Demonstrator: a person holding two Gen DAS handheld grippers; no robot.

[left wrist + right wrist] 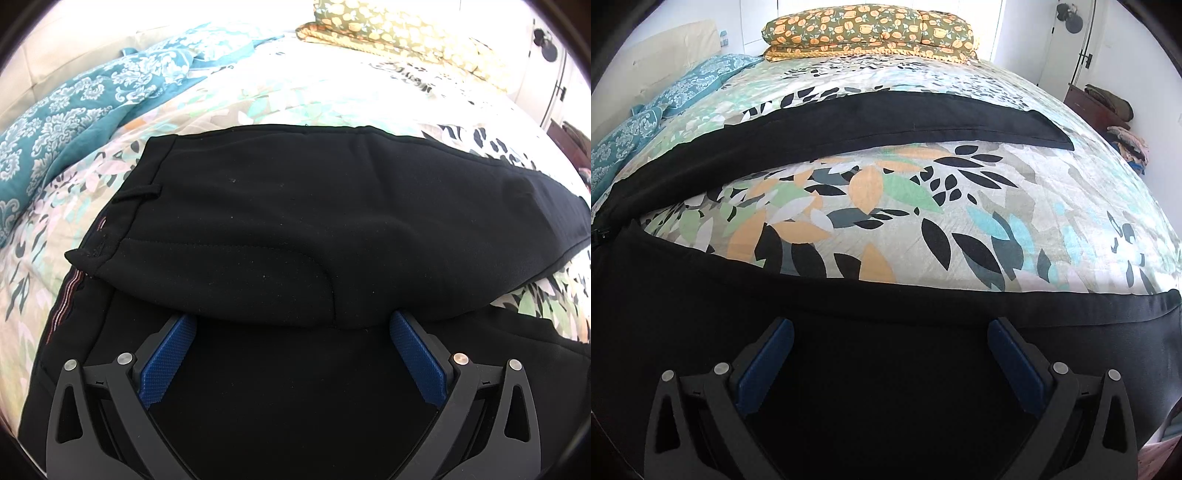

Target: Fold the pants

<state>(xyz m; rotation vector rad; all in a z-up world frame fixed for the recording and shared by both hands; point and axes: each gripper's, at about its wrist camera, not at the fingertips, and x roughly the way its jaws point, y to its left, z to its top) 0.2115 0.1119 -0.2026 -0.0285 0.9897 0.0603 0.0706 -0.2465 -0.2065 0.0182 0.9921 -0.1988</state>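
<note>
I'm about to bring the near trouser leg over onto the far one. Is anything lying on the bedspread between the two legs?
Nothing visible does. In the right wrist view only bare leaf-print bedspread lies between the near leg and the far leg. The open right gripper hovers at the near leg.

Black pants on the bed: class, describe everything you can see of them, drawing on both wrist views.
The black pants are a matte, woven-looking fabric lying on the leaf-print bedspread. In the left wrist view the waistband faces left, with a belt loop and a striped inner lining showing; the upper half is folded over the layer beneath. In the right wrist view the two legs lie apart, bedspread showing between them. Both hand-held grippers, left and right, hang open over the fabric; contact cannot be told.
</note>
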